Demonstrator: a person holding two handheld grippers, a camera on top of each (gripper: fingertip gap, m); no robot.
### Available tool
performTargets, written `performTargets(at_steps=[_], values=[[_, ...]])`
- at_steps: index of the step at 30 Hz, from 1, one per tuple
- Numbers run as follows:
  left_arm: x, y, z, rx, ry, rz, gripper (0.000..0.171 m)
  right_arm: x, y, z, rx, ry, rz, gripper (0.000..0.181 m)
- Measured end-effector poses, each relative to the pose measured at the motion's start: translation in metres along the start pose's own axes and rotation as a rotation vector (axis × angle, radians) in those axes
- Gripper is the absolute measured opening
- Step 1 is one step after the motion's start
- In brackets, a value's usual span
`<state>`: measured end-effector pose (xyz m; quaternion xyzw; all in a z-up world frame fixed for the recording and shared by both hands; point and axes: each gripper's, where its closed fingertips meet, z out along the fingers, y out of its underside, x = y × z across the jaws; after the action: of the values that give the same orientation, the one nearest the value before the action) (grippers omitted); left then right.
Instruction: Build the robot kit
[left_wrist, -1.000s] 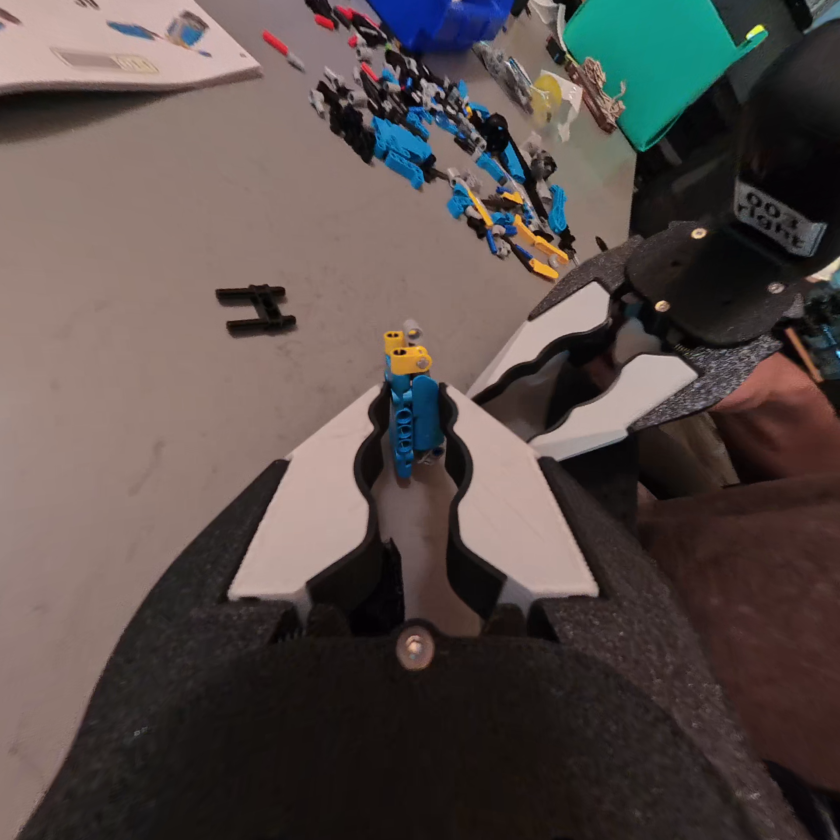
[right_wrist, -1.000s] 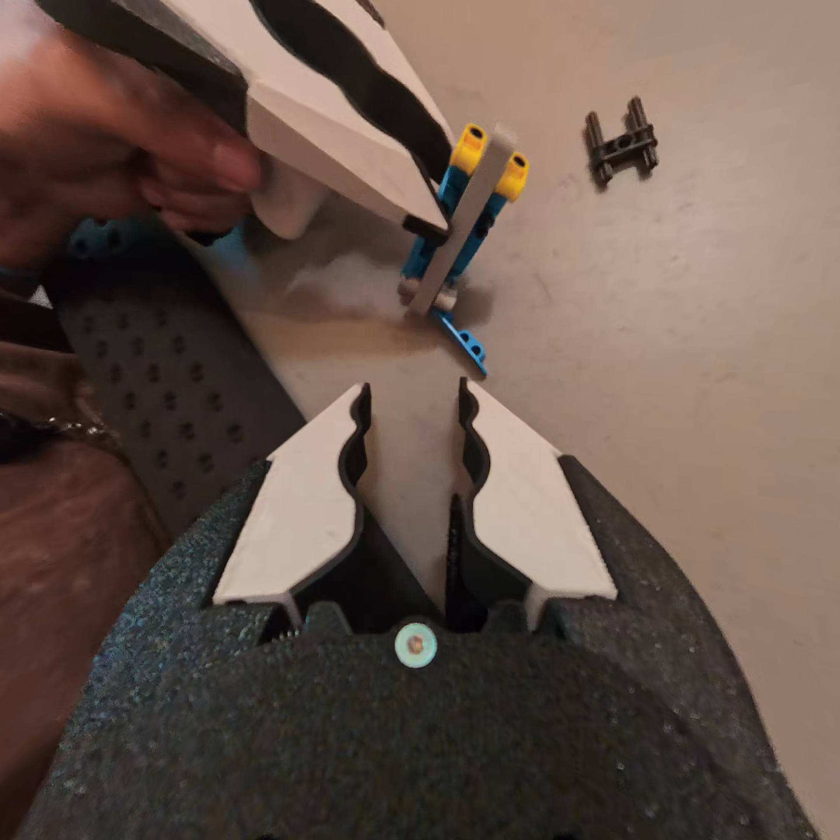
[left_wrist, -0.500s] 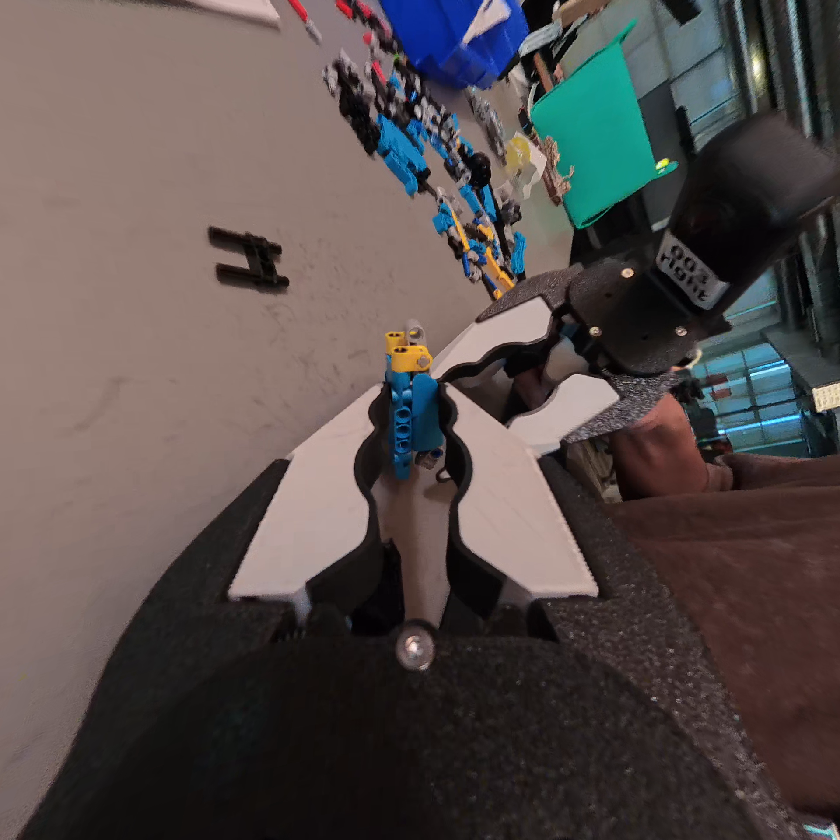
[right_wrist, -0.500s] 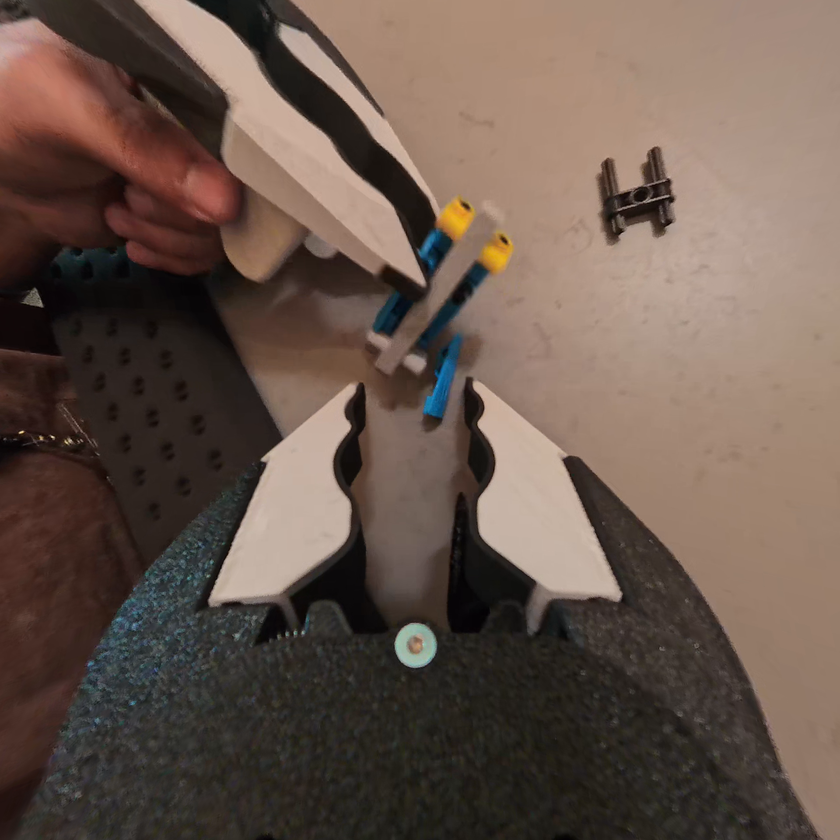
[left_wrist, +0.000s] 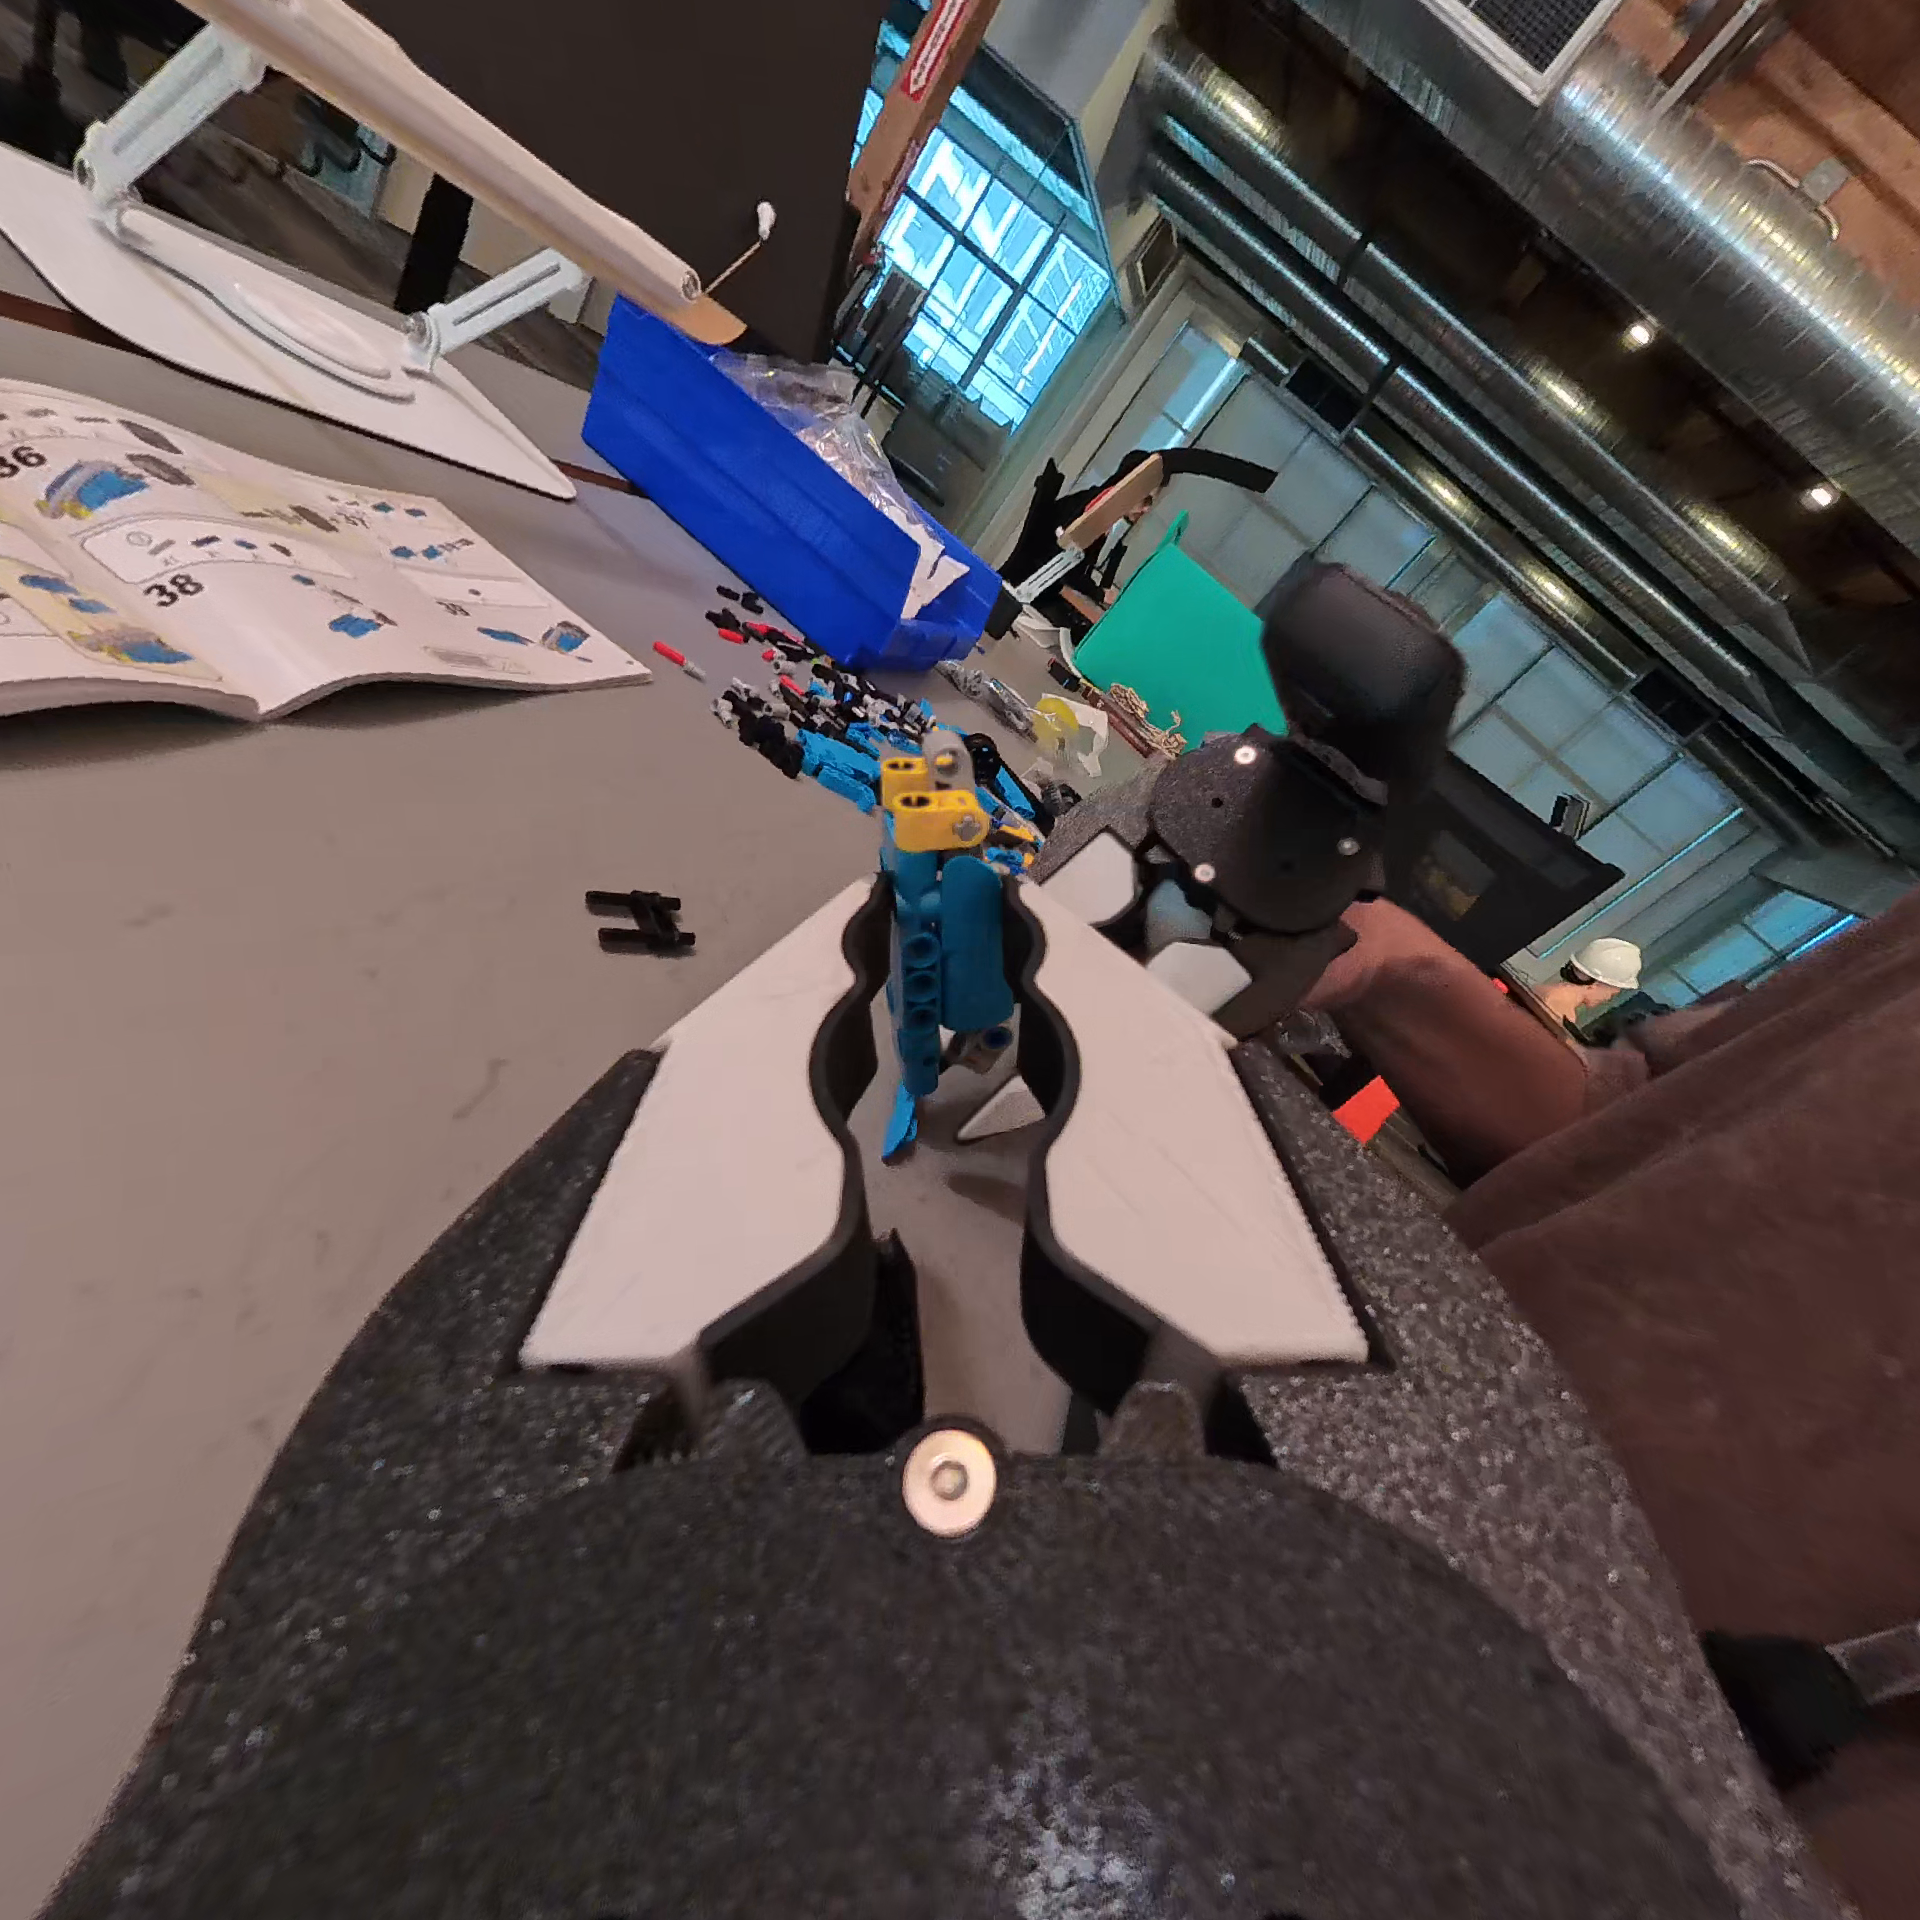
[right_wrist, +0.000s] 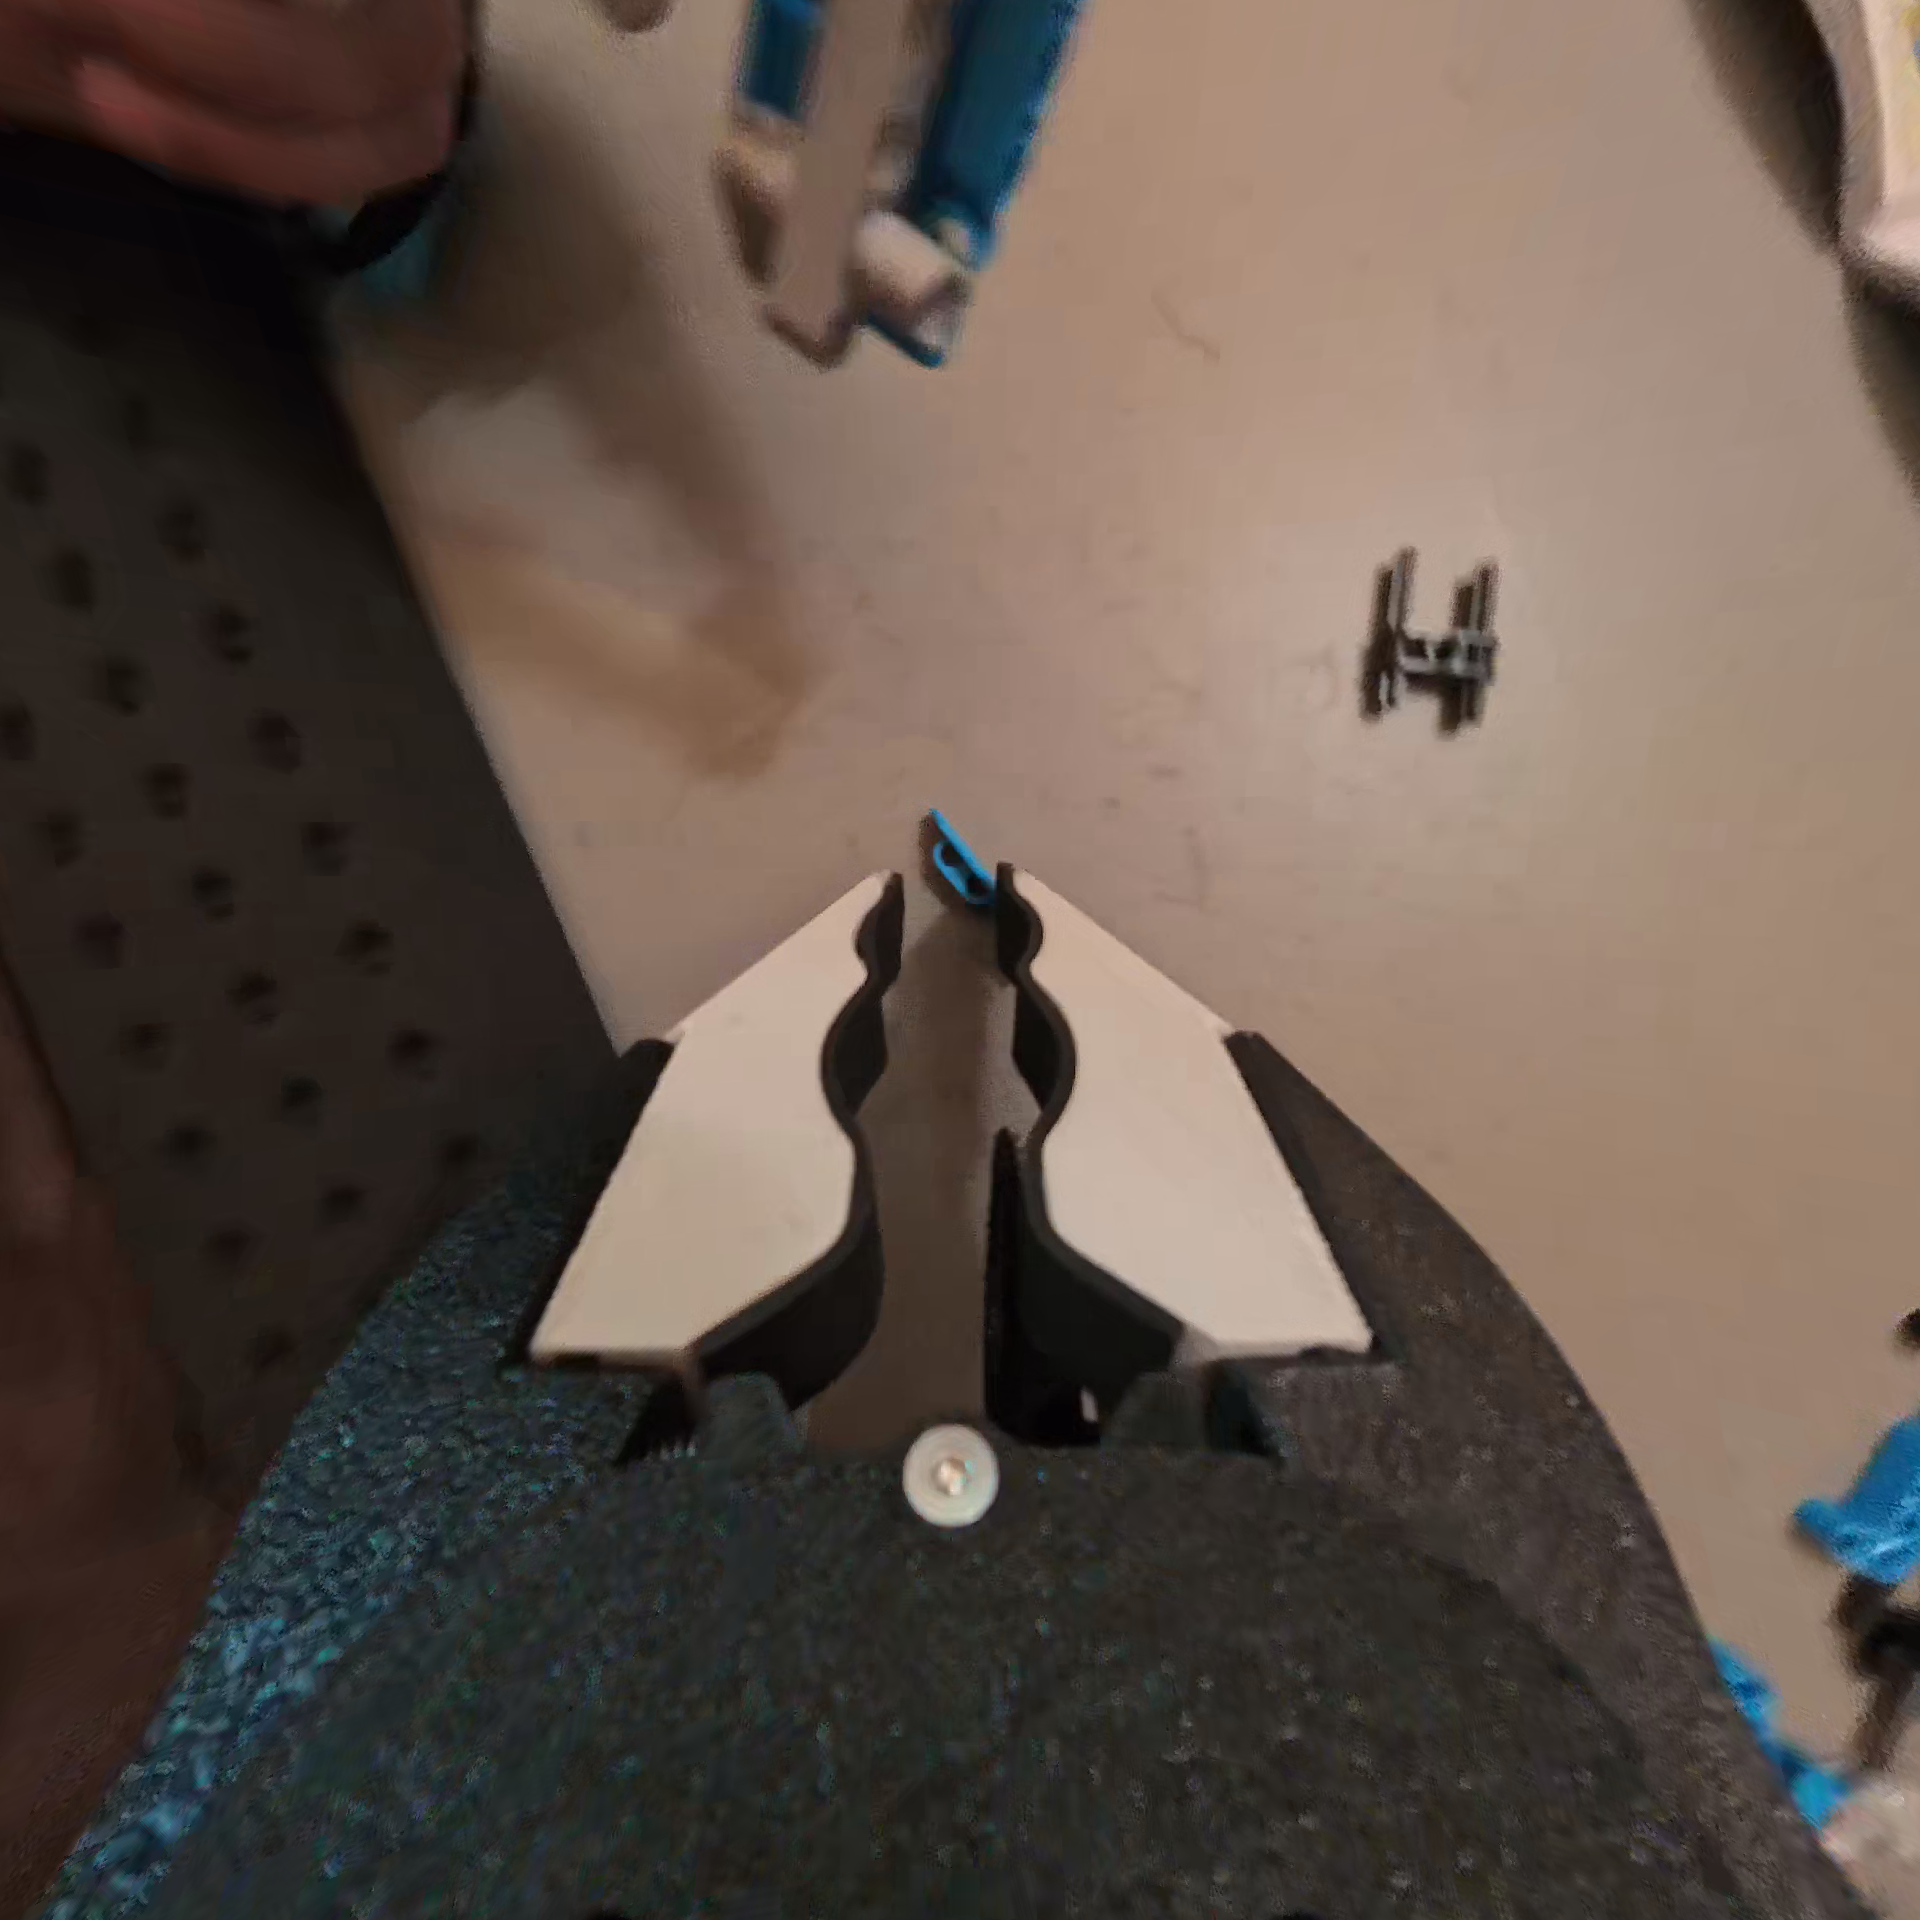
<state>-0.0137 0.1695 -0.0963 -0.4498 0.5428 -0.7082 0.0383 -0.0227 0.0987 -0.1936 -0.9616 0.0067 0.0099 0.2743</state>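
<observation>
the grey desk (left_wrist: 260, 1039) has broad bare room on the left of the left wrist view, with only a small black h-shaped connector (left_wrist: 639, 921) lying alone there. farther back an open instruction booklet (left_wrist: 239, 582) lies flat, and behind it stand a white stand base (left_wrist: 260, 322) and a blue bin (left_wrist: 769, 499). a dense scatter of loose blue, black and red parts (left_wrist: 831, 717) runs from the bin toward the desk's right edge, so that side is crowded. in the right wrist view the desk's near edge (right_wrist: 457, 644) runs diagonally at the left, with a dark perforated surface (right_wrist: 187, 727) beyond it.

the left tool (left_wrist: 940, 935) is clenched on a blue, yellow and grey brick assembly (left_wrist: 940, 935), which stands upright between its tips, the yellow pieces and a grey piece sticking out above them and the blue beams pinched between the fingers. the assembly is held clear of the desk.

the right tool (right_wrist: 948, 888) shows beside the left one in the left wrist view, to its right and close to it. its jaws are narrowed to a small gap, and a small blue piece (right_wrist: 958, 868) sits at the very tips, against the right finger; whether it is truly pinched or only touching there cannot be told. the black connector lies well apart to the right of these tips, and the held assembly appears blurred at the top of that view.
</observation>
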Motion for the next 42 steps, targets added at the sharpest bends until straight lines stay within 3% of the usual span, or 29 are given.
performTargets(at_steps=[4, 6, 11, 21, 28, 34, 42], values=[[-0.001, 0.003, 0.0, -0.01, 0.006, -0.012, 0.02, -0.006, -0.005, -0.003, -0.034, -0.006, -0.345, 0.013], [-0.001, 0.002, -0.001, -0.002, 0.007, -0.012, 0.02, -0.002, -0.001, -0.002, -0.097, -0.041, -0.42, 0.012], [-0.003, -0.001, -0.006, 0.025, -0.004, -0.023, 0.02, -0.001, -0.006, 0.005, -0.125, -0.158, -0.446, 0.012], [-0.002, 0.005, -0.002, -0.011, -0.007, 0.012, 0.02, 0.007, 0.005, 0.013, -0.194, -0.173, -0.416, 0.007], [-0.006, -0.003, -0.007, 0.034, -0.004, -0.036, 0.02, 0.023, -0.036, -0.004, 0.051, -0.105, -0.166, 0.007], [-0.008, -0.011, -0.011, 0.081, 0.021, -0.087, 0.02, 0.025, -0.118, -0.048, 0.487, -0.038, 0.116, 0.007], [-0.004, -0.012, -0.012, 0.089, 0.032, -0.075, 0.02, 0.013, -0.125, -0.038, 0.505, -0.01, 0.164, 0.007]])
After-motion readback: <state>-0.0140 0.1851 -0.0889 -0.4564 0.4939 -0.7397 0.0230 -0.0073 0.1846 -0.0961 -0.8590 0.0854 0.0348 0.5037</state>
